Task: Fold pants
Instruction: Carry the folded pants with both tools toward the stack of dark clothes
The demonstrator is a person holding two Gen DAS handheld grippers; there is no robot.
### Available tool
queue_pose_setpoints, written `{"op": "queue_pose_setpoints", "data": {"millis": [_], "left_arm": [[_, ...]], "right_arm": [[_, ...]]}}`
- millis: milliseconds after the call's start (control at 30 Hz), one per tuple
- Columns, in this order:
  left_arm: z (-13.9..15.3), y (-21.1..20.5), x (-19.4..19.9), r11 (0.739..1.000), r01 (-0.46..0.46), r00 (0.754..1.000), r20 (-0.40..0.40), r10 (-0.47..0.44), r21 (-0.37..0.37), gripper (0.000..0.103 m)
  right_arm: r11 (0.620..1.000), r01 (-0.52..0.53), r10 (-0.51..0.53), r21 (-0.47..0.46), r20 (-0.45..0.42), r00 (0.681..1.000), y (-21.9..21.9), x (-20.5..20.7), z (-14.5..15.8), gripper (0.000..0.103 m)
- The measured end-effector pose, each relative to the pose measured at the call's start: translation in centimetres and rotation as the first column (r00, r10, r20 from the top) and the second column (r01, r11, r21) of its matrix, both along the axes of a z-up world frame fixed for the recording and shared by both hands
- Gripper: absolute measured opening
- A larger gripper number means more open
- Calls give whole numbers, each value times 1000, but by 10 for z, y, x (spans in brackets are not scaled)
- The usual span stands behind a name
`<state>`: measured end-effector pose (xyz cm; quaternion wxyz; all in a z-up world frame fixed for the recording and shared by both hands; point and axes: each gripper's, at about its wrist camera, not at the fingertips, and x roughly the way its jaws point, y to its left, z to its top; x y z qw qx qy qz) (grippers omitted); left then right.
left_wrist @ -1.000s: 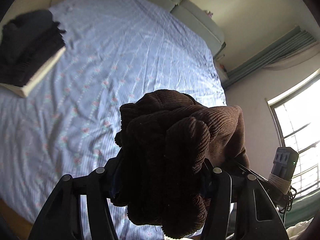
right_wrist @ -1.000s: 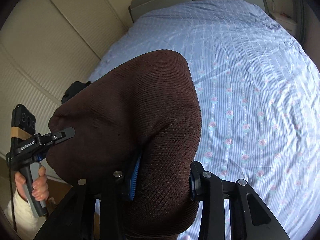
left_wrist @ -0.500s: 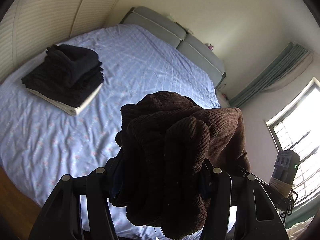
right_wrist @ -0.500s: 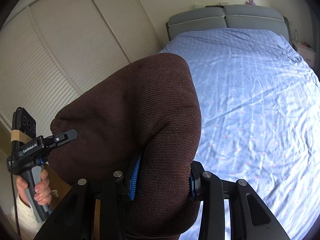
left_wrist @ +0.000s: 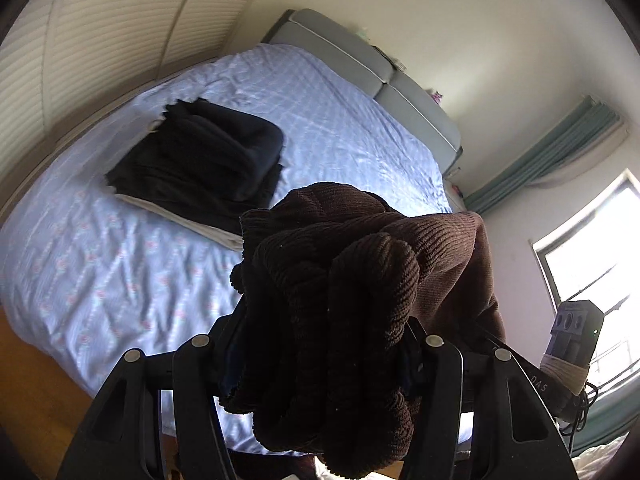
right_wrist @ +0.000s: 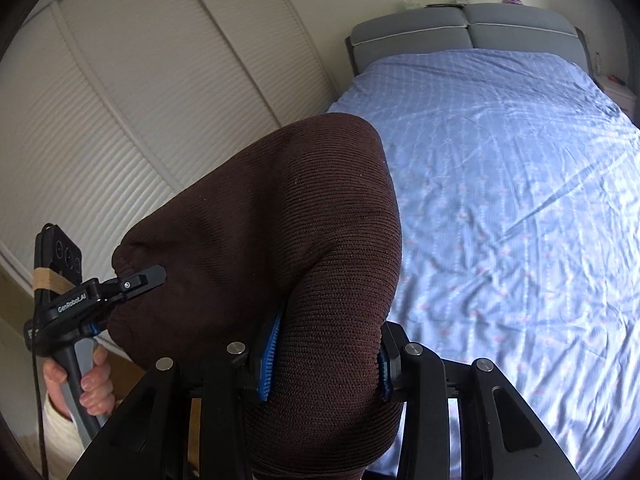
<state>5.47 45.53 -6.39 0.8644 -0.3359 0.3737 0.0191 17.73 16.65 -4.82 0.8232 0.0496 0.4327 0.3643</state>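
Carrying the brown pants (left_wrist: 360,280) clear of the bed (left_wrist: 100,272) — that is the step in hand, judged from both grippers holding the one garment aloft with no part of it seen resting on the sheet.

Left side: the left gripper (left_wrist: 320,356) is clamped on a thick, bunched wad of the fabric, its jaws held fairly wide apart by the bulk. Beyond it, on the left part of the bed, lies a stack of folded dark clothes (left_wrist: 200,164) on a pale layer. In the right wrist view this gripper appears at the far left, a hand (right_wrist: 86,380) around its handle.

Right side: the right gripper (right_wrist: 324,360) grips a smoother, rounded fold of the same garment between its blue pads (right_wrist: 269,354), the jaws narrower than the left pair. The sheet ahead of it is bare and lightly creased.

Next move, as judged: set the garment down — either flat on the open sheet for a further fold or onto the stack if the folding is finished. Which one cannot be told, since the shape of the bundle below the jaws is hidden.

Condition of the pants: dark brown, ribbed like corduroy, heavy-looking, gathered in several layers.
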Motion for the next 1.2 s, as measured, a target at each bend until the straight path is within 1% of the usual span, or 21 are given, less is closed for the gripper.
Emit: {"op": "queue_pose_setpoints", "data": {"millis": [133,200,267,367,500,567,600,667,767,867,933,1033,1200], "left_arm": [[1,29,-9,998,-57,998,-9,57,-13,57],[4,41,-9,998,-60,998,1,60,3,57],[2,58,-7,998,-61,998,7,61,-2,57],[0,83,2,999,-43,999,18,44,-12,57],[-9,125,31,999,14,1000,24,-14,-30,57],[-13,148,51,997,51,999,-10,-51,-58,57],[-13,160,59,995,74,997,-17,-75,-62,57],[-13,181,79,991,125,992,-29,-126,-57,57],[-12,211,115,982,178,982,-48,-181,-58,57],[-10,235,158,971,235,971,-47,-236,-34,57],[-20,256,197,964,261,963,-61,-264,-53,57],[-35,276,247,957,279,953,-98,-285,-77,57],[-62,296,314,950,299,939,-151,-309,-87,57]], "right_arm": [[999,-46,46,18,-4,999,27,8,0,39],[998,-63,62,26,6,998,41,10,1,39],[997,-70,70,30,19,997,58,12,0,39],[997,-65,65,31,-1,998,79,17,-2,39],[999,-35,35,2,23,999,112,13,-4,39],[1000,3,-2,-13,16,1000,134,13,-7,39],[999,29,-29,-17,-2,1000,148,15,-8,39],[997,70,-70,-17,-32,997,169,27,-9,39],[994,106,-106,-14,-43,993,196,38,-14,39],[990,143,-143,-11,-35,989,223,58,-19,39],[986,166,-166,-14,-27,986,241,79,-24,39],[977,212,-213,-26,-47,976,261,112,-33,39],[962,265,-270,-67,-73,960,286,162,-51,39]]}}
